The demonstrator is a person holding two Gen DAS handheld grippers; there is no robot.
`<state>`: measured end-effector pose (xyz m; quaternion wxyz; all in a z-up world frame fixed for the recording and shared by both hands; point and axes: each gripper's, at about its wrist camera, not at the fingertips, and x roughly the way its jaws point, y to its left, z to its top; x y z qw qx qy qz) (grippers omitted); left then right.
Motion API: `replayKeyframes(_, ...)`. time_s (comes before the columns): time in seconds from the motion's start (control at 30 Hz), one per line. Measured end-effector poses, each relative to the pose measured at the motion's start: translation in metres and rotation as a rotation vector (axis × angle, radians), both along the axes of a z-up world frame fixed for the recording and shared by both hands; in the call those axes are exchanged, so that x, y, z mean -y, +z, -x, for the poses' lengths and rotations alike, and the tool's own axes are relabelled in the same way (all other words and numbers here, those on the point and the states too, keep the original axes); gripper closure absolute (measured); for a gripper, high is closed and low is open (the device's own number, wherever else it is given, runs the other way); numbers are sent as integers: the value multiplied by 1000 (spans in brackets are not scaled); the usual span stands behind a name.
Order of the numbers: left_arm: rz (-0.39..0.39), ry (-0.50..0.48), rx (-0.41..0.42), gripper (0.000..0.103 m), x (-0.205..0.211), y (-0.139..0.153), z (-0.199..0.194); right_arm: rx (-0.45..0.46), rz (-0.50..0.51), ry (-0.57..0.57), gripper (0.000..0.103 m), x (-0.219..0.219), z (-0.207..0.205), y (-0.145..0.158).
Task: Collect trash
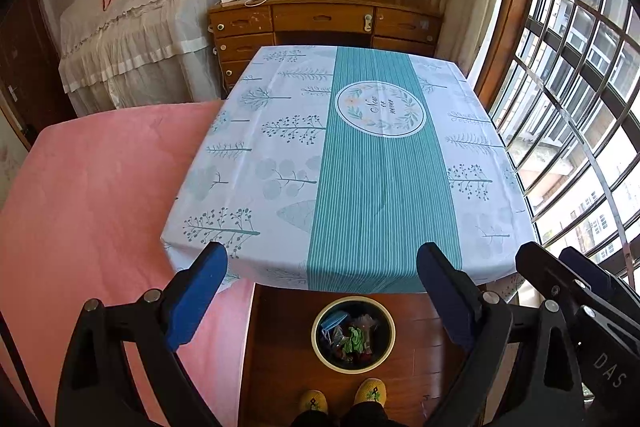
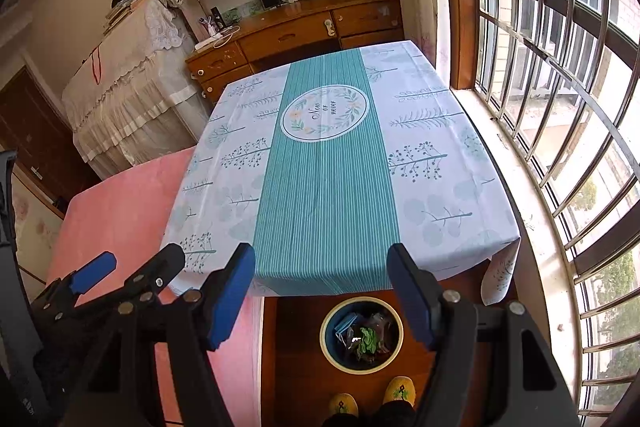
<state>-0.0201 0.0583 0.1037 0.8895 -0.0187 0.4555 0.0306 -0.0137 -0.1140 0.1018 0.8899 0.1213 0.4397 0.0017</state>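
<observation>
A round bin (image 1: 353, 367) (image 2: 362, 369) with a cream rim stands on the wooden floor below the table's near edge. Inside it lie a blue face mask (image 1: 334, 321) (image 2: 346, 325), a green wrapper (image 1: 356, 337) (image 2: 368, 339) and other scraps. My left gripper (image 1: 322, 253) (image 2: 138, 259) hangs open high above the bin, with nothing between its blue pads. Close on its right, my right gripper (image 2: 320, 251) (image 1: 550, 255) is open too and holds nothing. Both point down over the table's front edge.
The table wears a teal and white tablecloth (image 1: 360, 167) (image 2: 328, 187). A pink bed (image 1: 100, 207) lies to the left and a barred window (image 2: 560, 107) to the right. A wooden desk (image 1: 320, 15) stands behind. The person's yellow slippers (image 1: 372, 391) are beside the bin.
</observation>
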Motion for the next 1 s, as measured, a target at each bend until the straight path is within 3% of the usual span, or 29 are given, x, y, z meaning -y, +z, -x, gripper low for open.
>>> replayKeyframes(1.0, -24, 0, 22, 8, 7, 11, -4, 15, 19, 7, 34, 5, -2, 10)
